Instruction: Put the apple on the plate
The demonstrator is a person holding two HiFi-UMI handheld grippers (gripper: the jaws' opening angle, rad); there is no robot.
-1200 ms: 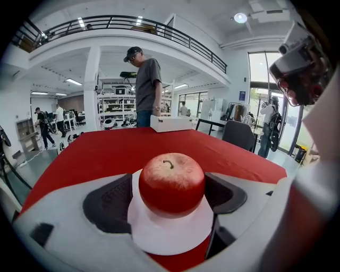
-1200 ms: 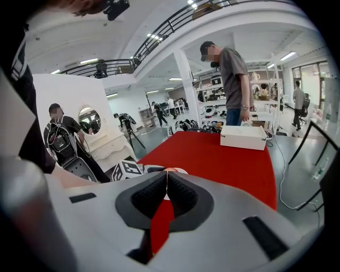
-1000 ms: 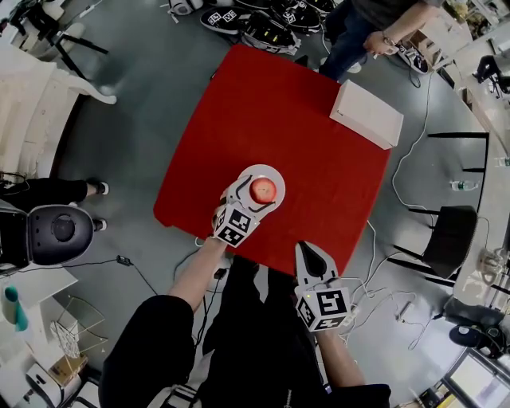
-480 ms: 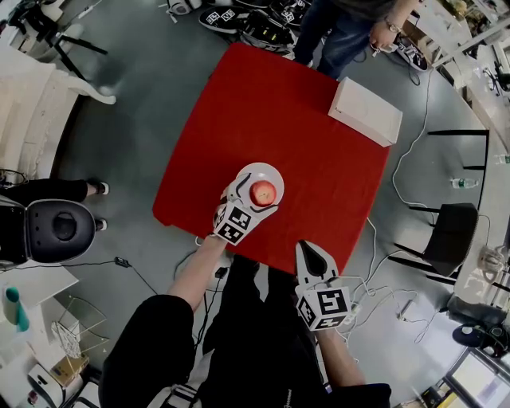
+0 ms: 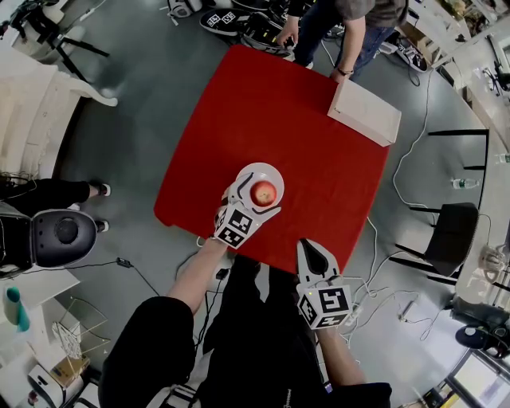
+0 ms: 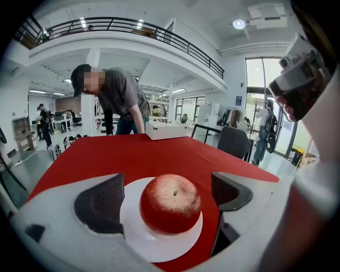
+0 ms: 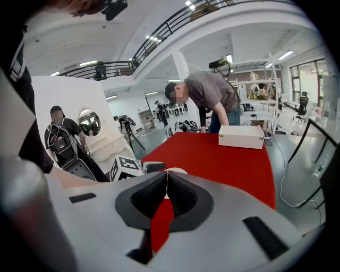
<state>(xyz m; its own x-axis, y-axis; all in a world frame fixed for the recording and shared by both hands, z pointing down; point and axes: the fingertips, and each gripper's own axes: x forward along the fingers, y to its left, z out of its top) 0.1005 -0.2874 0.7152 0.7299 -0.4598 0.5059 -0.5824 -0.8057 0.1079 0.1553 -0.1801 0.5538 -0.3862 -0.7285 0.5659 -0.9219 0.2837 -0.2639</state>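
Note:
A red apple (image 5: 263, 193) rests on a small white plate (image 5: 257, 170) near the front edge of the red table (image 5: 279, 111). My left gripper (image 5: 258, 194) straddles the apple. Its jaws have just been opening and now stand wide. In the left gripper view the dark pads (image 6: 101, 204) sit clear of the apple (image 6: 170, 203) on both sides, touching nothing. My right gripper (image 5: 311, 253) hangs off the table's front edge, to the right of the plate. Its two pads meet with nothing between them.
A white box (image 5: 365, 111) lies at the table's far right corner, and a person (image 5: 351, 24) bends over it with a hand on it. A dark chair (image 5: 450, 239) stands to the right and a black seat (image 5: 60, 235) to the left. Cables run over the floor.
The left gripper's jaws have spread a little away from the apple, which stays on the plate. The person at the far side has stepped over to the white box.

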